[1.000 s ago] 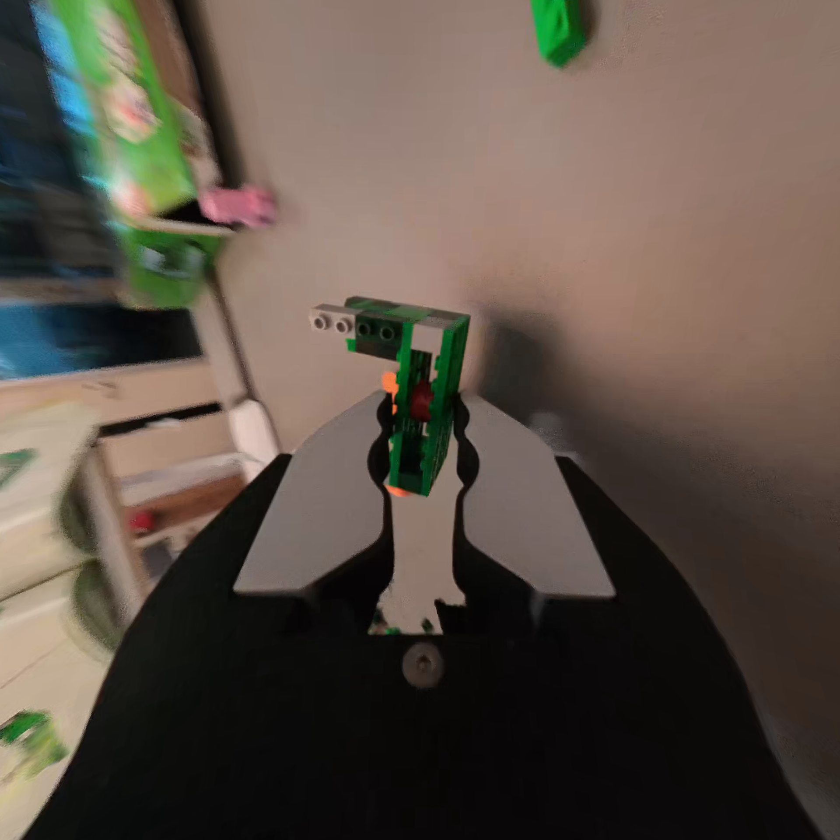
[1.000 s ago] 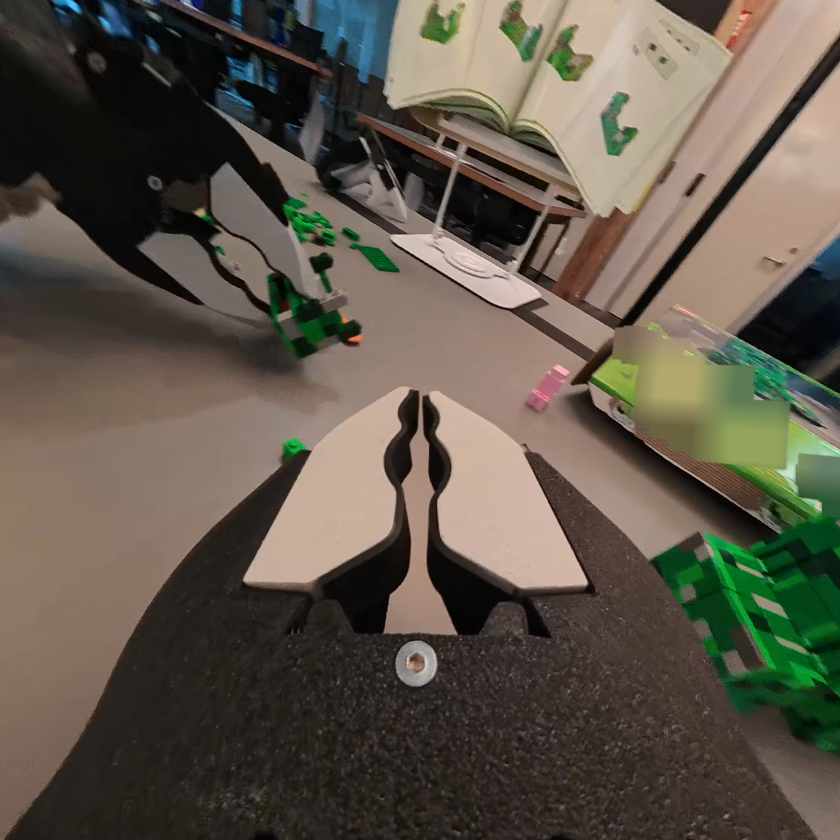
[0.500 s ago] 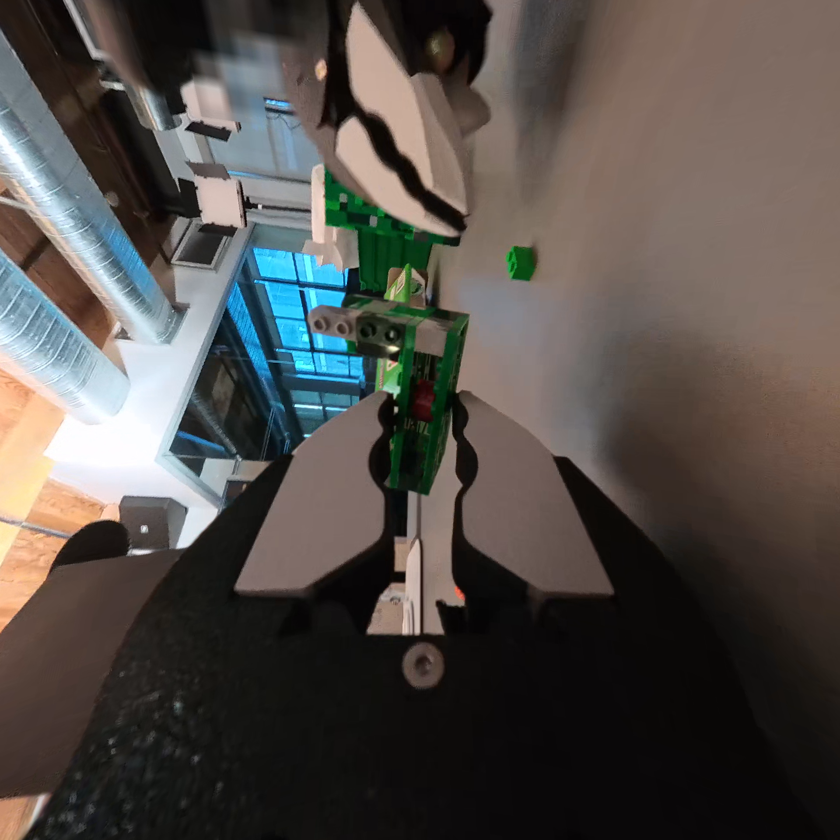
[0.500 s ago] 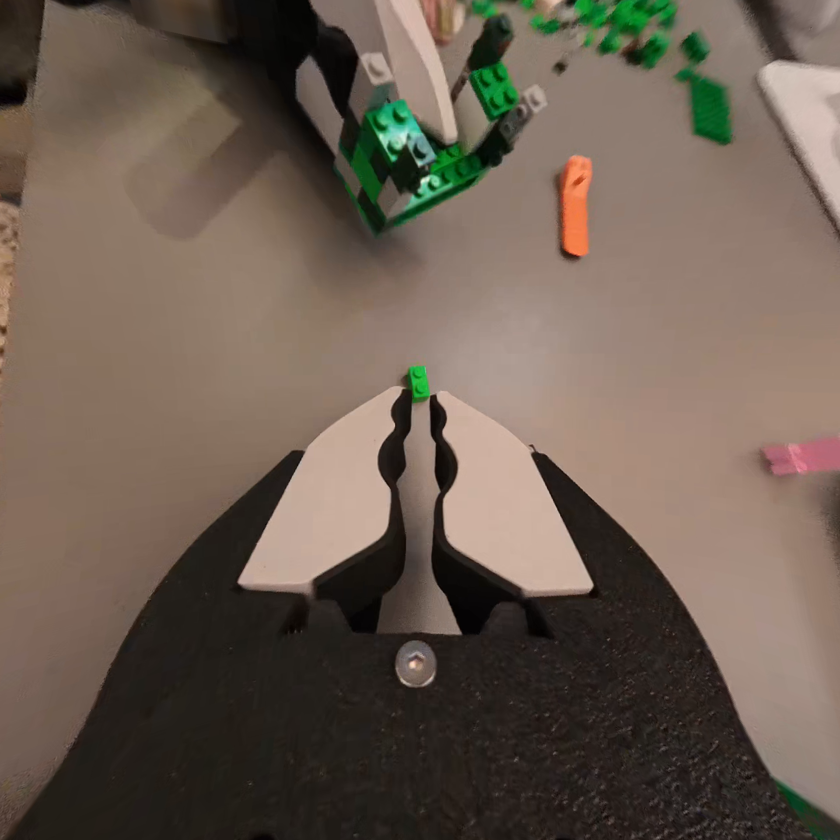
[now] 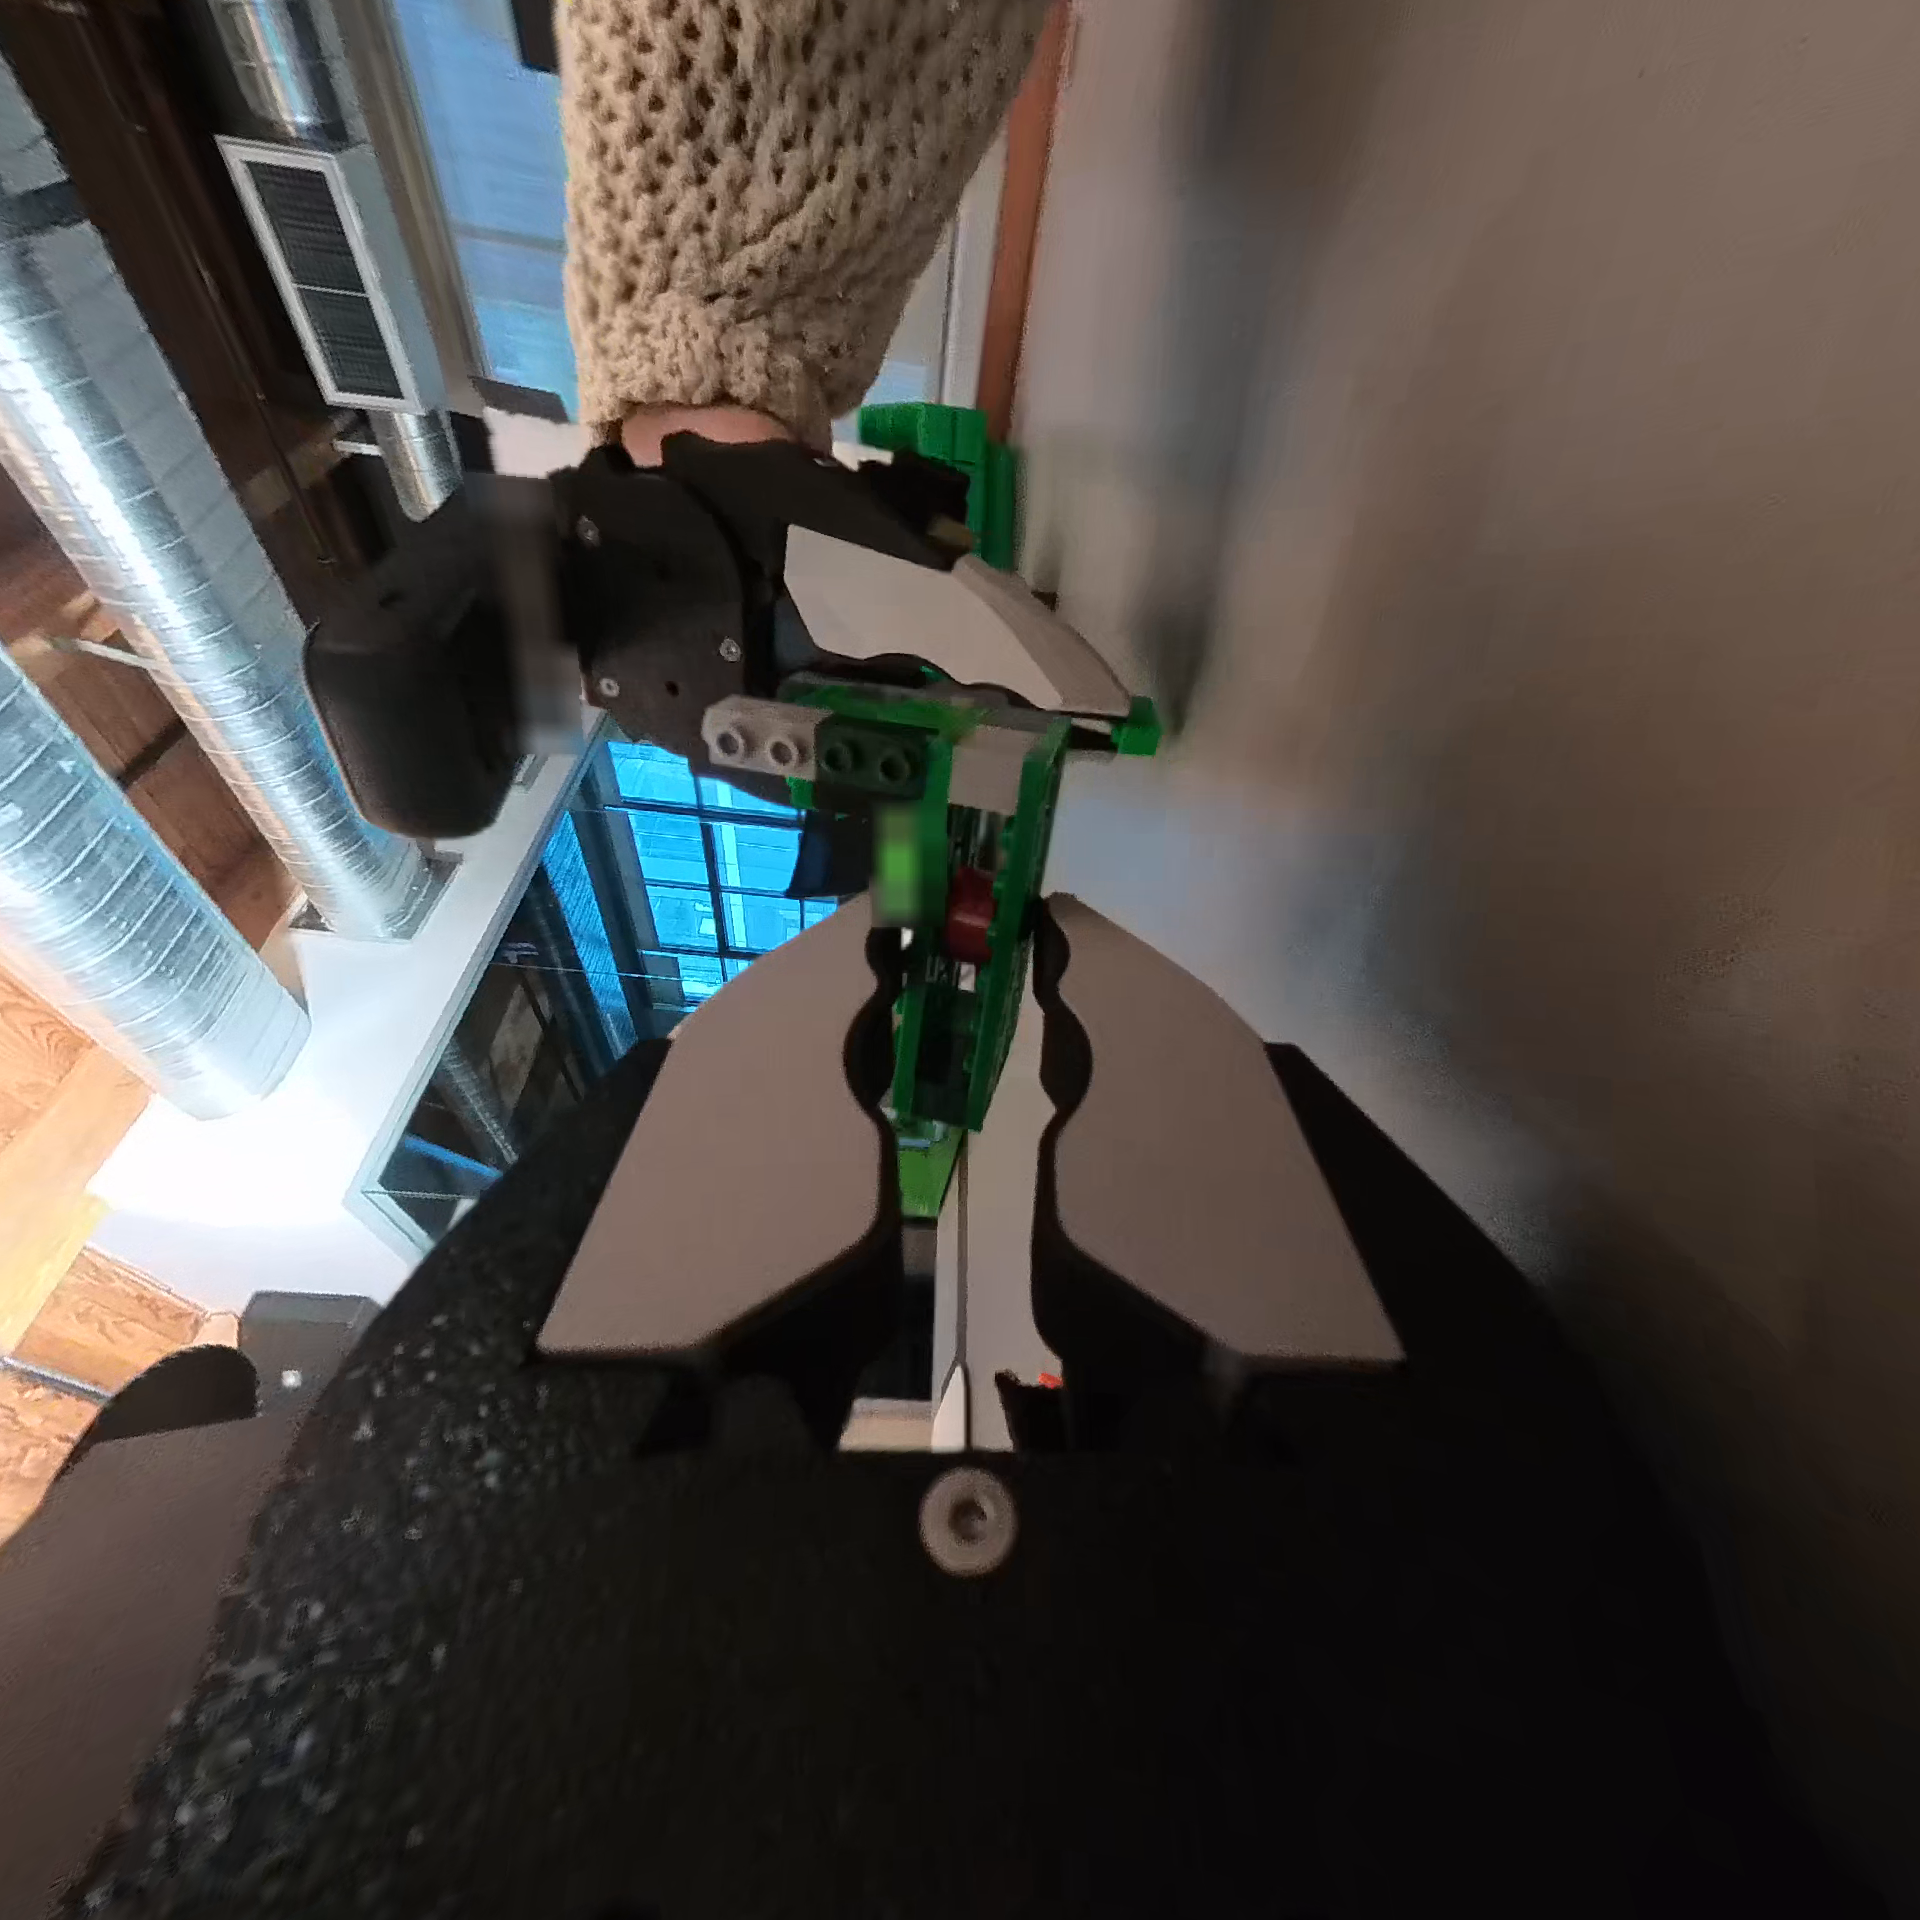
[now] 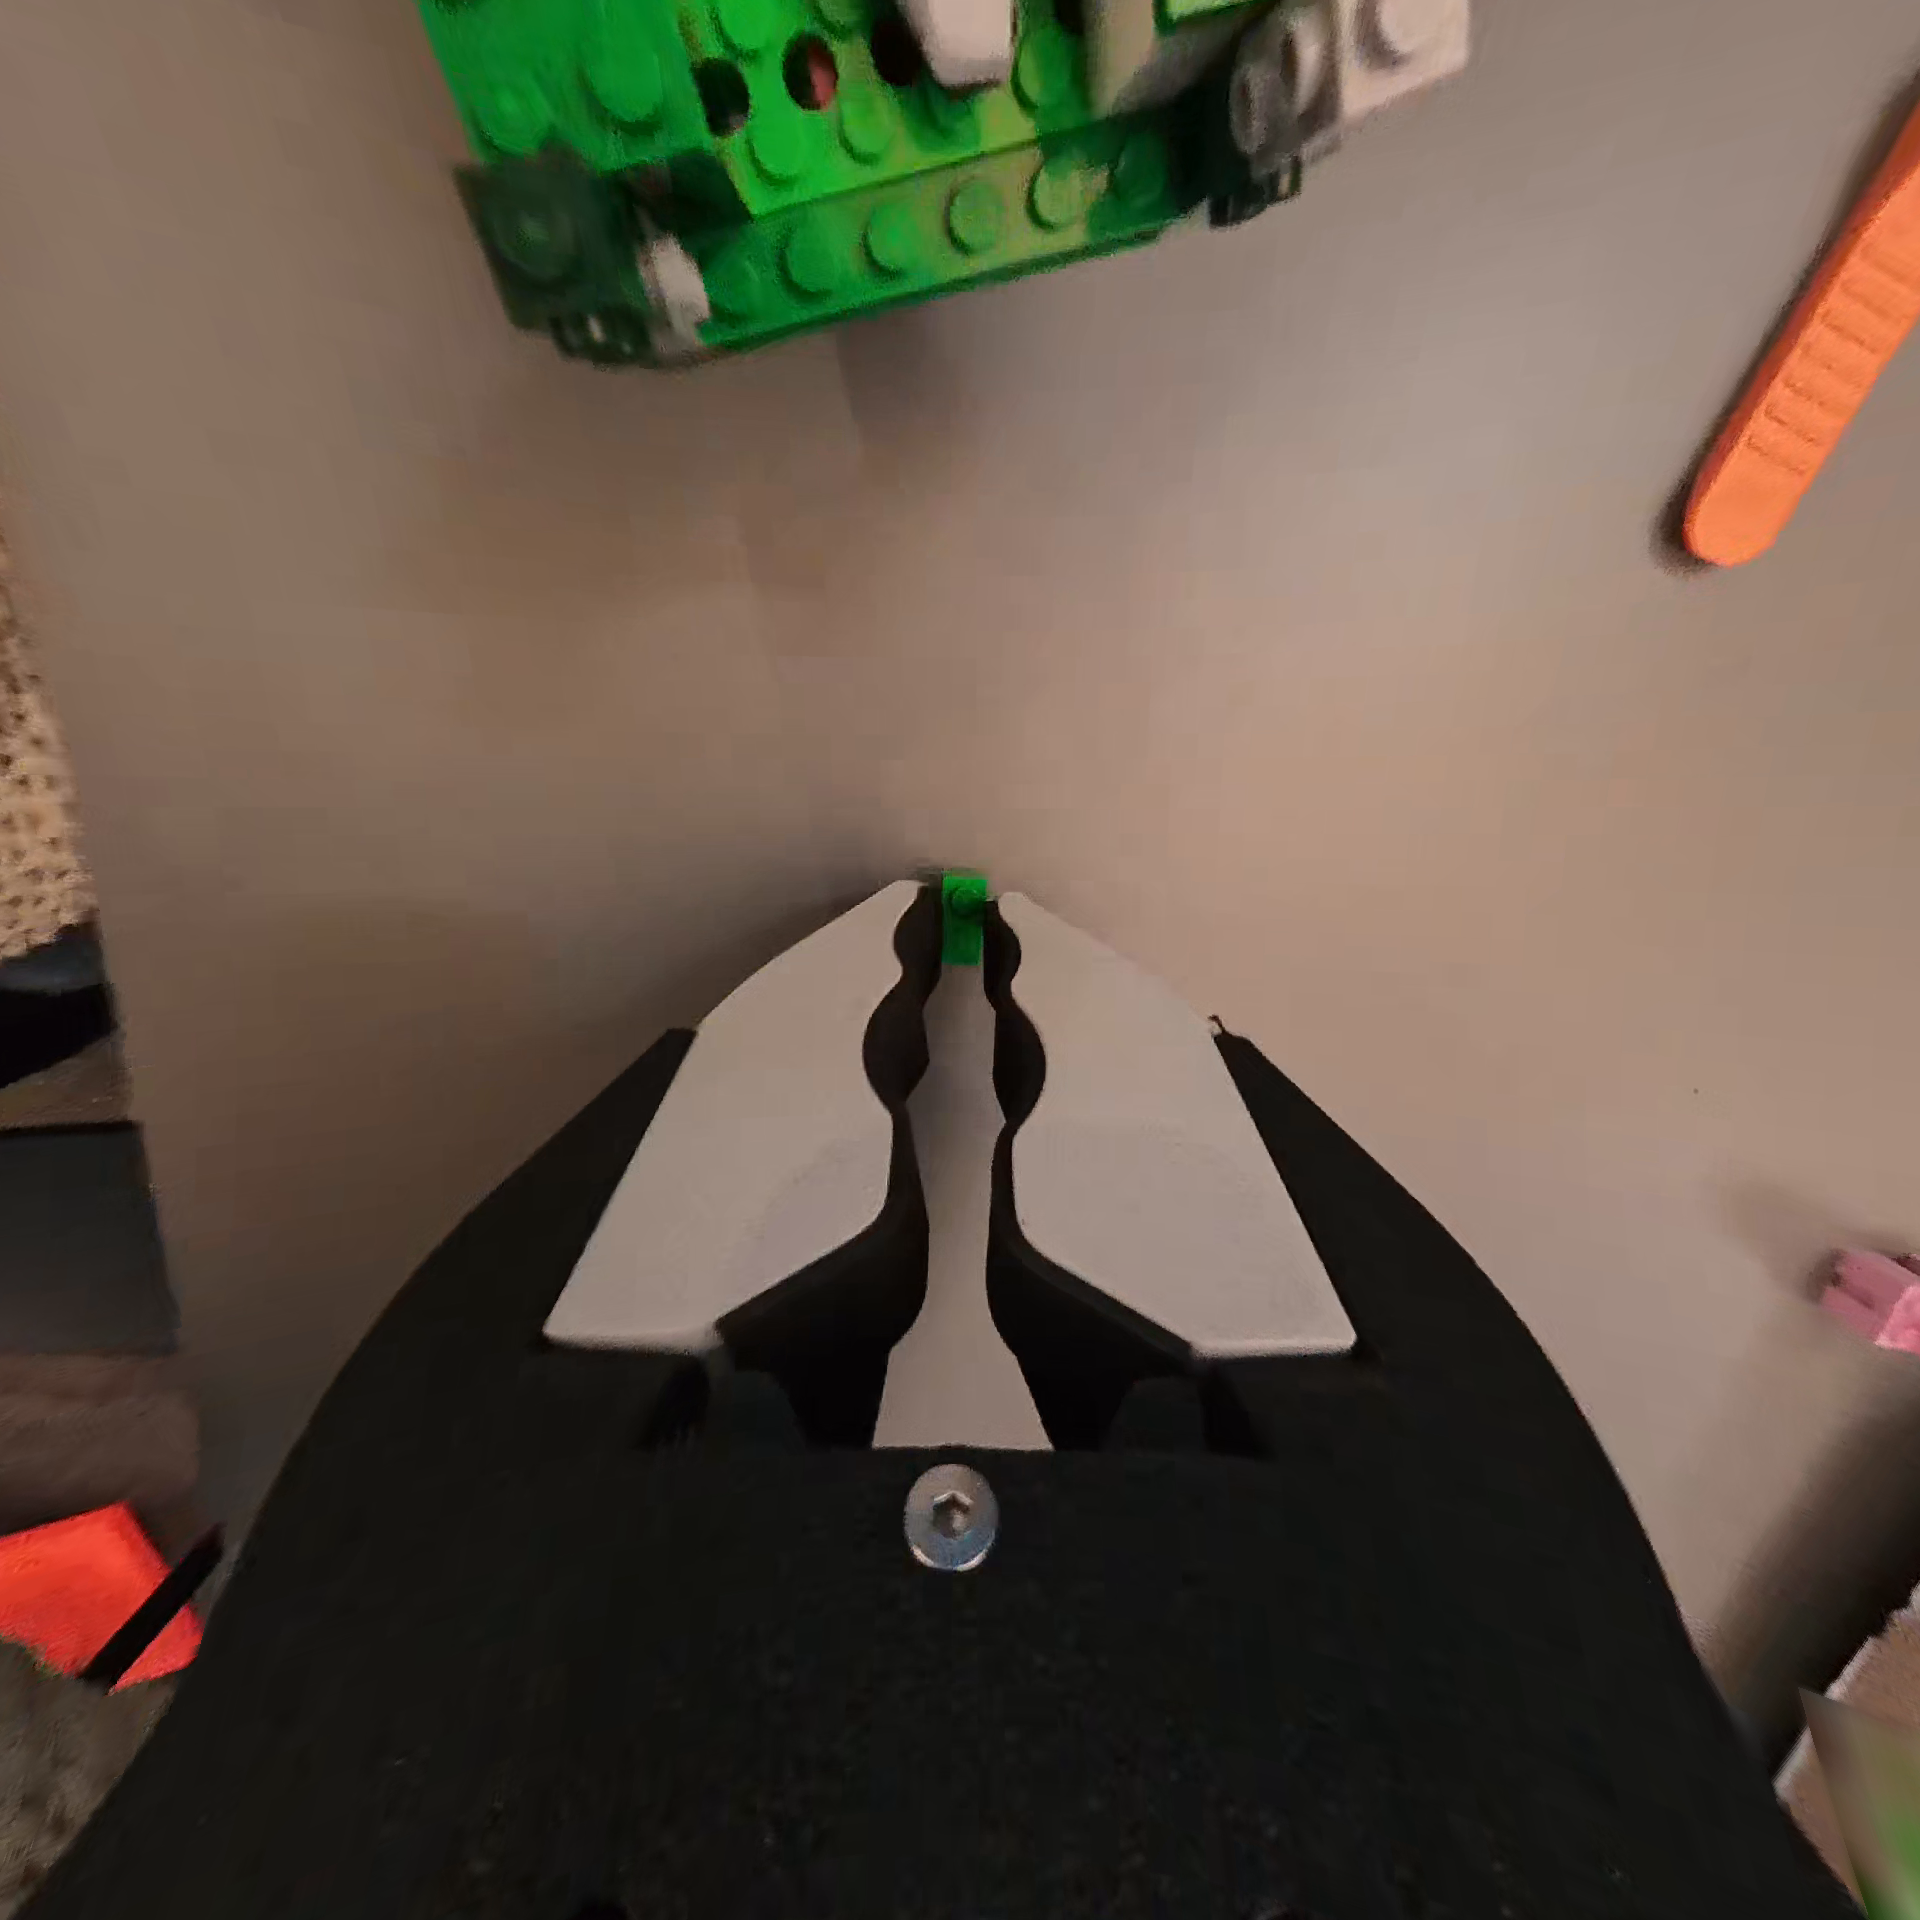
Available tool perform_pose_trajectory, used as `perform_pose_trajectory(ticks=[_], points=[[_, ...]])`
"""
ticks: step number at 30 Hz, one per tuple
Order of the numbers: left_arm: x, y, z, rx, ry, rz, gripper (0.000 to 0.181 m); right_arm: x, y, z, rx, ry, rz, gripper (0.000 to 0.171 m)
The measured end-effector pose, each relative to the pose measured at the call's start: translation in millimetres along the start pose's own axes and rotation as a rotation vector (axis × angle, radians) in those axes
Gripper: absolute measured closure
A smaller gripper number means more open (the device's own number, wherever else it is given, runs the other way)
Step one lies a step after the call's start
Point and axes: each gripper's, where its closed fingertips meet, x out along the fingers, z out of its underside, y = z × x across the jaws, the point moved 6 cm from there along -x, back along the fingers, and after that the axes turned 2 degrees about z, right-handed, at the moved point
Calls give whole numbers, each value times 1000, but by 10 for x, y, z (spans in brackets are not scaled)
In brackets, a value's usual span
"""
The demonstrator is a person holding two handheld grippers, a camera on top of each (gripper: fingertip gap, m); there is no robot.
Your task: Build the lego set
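Note:
My left gripper [image 5: 956,920] is shut on a green lego assembly [image 5: 971,997] with grey bricks and a red part, and holds it above the grey table [image 5: 1507,727]. The same assembly fills the top of the right wrist view [image 6: 883,156]. My right gripper [image 6: 961,914] is pointed down at the table, its tips closed on a small bright green brick [image 6: 963,925]. In the left wrist view the right gripper [image 5: 1127,717] shows just beyond the assembly, with the small brick [image 5: 1140,727] at its tip against the table.
An orange brick separator [image 6: 1818,343] lies at the right, and a pink piece [image 6: 1881,1299] sits near the right edge. A large green model [image 5: 956,457] stands behind the right gripper. A beige knitted sleeve [image 5: 769,208] reaches in above it.
My right gripper has moved forward and down so the small green brick is between its tips. The assembly in my left gripper has come much closer to the right gripper.

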Motion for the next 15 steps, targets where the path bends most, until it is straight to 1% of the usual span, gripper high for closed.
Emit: perform_pose_trajectory(ticks=[1, 5, 6, 8, 10, 12, 15], points=[[-13, -35, -3, -32, 10, -19, 158, -95, 5, -54, 8, 23, -10, 164], [-77, -169, -2, -160, 59, -84, 158, -712, 5, -484, 16, 255, -40, 164], [-89, -183, -6, -168, 69, -92, 158, -845, -17, -601, -11, 290, -47, 164], [-116, -196, -35, -166, 89, -106, 158, -1023, -95, -811, -85, 306, -74, 164], [-139, -200, -70, -165, 105, -111, 159, -1092, -182, -1003, -127, 304, -115, 164], [-161, -203, -93, -152, 107, -121, 159, -1064, -251, -1126, -147, 257, -144, 164], [-184, -211, -111, -154, 104, -130, 159, -973, -279, -1185, -184, 175, -102, 164]])
